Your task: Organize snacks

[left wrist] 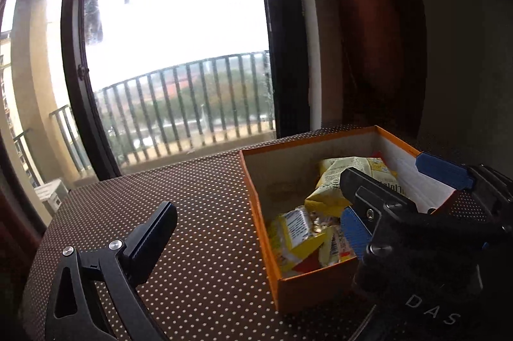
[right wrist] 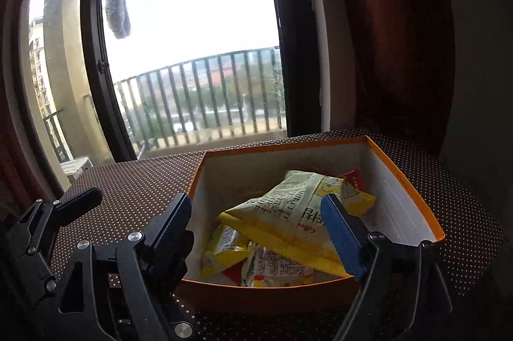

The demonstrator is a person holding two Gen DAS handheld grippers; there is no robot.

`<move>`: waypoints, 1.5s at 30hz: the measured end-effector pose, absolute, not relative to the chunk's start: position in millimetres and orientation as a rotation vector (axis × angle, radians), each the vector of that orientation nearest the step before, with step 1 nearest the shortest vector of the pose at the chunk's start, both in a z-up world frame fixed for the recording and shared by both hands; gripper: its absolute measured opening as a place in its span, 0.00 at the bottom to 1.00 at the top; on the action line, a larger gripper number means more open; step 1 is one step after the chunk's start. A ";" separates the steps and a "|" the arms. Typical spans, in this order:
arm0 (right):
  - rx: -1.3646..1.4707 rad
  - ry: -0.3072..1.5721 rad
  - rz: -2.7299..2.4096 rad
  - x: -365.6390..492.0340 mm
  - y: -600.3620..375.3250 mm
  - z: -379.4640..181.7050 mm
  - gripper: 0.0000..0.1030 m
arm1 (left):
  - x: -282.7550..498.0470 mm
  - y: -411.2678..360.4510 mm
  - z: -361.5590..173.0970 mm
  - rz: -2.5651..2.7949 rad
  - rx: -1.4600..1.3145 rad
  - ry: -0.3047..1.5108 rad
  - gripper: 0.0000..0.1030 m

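The right gripper (right wrist: 259, 222) stands with jaws spread and nothing pinched, its blue-padded finger over the near edge of the orange box (right wrist: 413, 190). Between and just beyond those jaws lies the large yellow snack bag (right wrist: 288, 209), resting on smaller packets (right wrist: 227, 248) whose print is too blurred to read. The left gripper (left wrist: 256, 200) is also spread wide and empty; the other gripper crosses its right finger. The box sits on a dotted tablecloth (left wrist: 192, 196); the balcony railing (left wrist: 192, 103) lies beyond.
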State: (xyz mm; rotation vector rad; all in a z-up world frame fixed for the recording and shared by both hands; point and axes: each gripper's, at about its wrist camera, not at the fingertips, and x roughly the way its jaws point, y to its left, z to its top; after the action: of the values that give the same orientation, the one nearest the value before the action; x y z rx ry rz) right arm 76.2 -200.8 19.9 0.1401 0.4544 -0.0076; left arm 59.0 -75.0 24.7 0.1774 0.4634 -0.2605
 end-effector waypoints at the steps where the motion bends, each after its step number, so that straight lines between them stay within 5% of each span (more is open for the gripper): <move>1: 0.134 0.446 0.003 72.6 -196.2 21.7 0.85 | 54.7 -67.8 26.3 -0.243 0.169 0.455 0.99; 20: 0.114 0.376 0.149 19.1 -127.8 21.7 0.99 | -32.9 45.8 21.1 0.053 -0.015 0.383 0.99; 45: 0.123 0.342 0.092 5.6 -137.5 13.8 1.00 | -37.3 36.0 21.3 0.049 0.018 0.376 0.99</move>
State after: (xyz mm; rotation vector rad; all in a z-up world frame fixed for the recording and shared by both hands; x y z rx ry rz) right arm 5.6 -137.5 13.8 0.1232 0.3421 0.0924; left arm -37.3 36.0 21.3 0.0178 0.3763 0.0491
